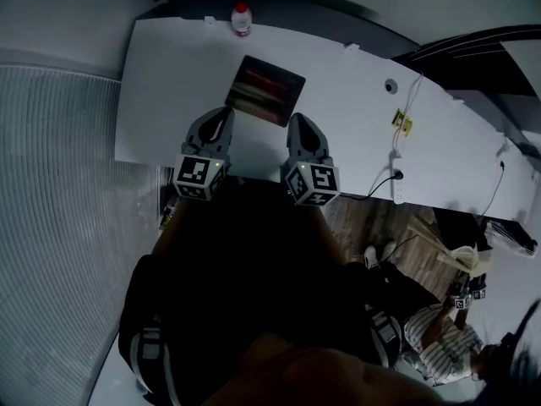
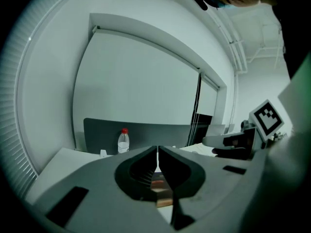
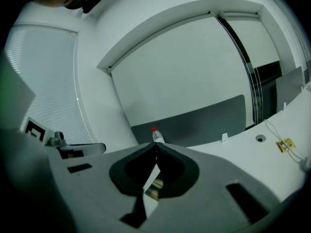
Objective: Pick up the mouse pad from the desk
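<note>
While the mouse pad (image 1: 265, 90) lies on the desk (image 1: 355, 108), the left gripper (image 1: 226, 113) and right gripper (image 1: 297, 120) hover by its near edge, jaws together, empty.

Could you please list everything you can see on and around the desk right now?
desk: one, white, across the top of the head view.
mouse pad: one, dark with reddish streaks, flat on the desk just beyond both grippers.
bottle: one, clear with a red cap, upright at the desk's far edge.
partition: one, grey, behind the bottle.
power strip: one, white, at the desk's near edge, to the right.
white cable: one, on the desk's right part.
small yellow item: one, beside the cable.
other person: one, striped sleeve, lower right.
left gripper: grey, jaws together, empty.
right gripper: grey, jaws together, empty.
</note>
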`<state>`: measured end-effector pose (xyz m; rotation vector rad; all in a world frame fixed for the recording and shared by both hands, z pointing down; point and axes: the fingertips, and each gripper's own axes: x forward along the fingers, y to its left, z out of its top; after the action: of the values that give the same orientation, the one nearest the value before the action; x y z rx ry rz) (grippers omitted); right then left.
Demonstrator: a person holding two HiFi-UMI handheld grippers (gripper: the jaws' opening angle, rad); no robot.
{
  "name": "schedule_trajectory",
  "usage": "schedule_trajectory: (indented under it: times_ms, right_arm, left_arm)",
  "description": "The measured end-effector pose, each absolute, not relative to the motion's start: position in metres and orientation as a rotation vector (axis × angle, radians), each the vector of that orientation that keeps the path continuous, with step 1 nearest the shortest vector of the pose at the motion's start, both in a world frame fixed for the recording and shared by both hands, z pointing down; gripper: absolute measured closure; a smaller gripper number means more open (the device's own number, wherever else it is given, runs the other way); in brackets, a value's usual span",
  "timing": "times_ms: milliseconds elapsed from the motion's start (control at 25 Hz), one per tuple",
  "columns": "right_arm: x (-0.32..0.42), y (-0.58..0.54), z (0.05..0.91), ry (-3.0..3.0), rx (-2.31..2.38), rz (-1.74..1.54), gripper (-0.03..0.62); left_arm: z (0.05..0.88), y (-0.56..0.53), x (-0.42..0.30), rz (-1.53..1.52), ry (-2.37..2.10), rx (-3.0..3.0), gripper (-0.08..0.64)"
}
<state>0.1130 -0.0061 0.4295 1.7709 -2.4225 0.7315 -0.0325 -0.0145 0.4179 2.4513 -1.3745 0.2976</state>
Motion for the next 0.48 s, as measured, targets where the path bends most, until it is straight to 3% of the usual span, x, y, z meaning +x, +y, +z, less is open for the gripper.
schedule_trajectory:
  times_ms: [480]
  right_arm:
    - [0.146,-0.055,0.475,-2.219,1.884,0.791,0.591]
  left_arm:
    - [0.466,-0.08,-0.043,0.475,-1.292,2.46,0.551]
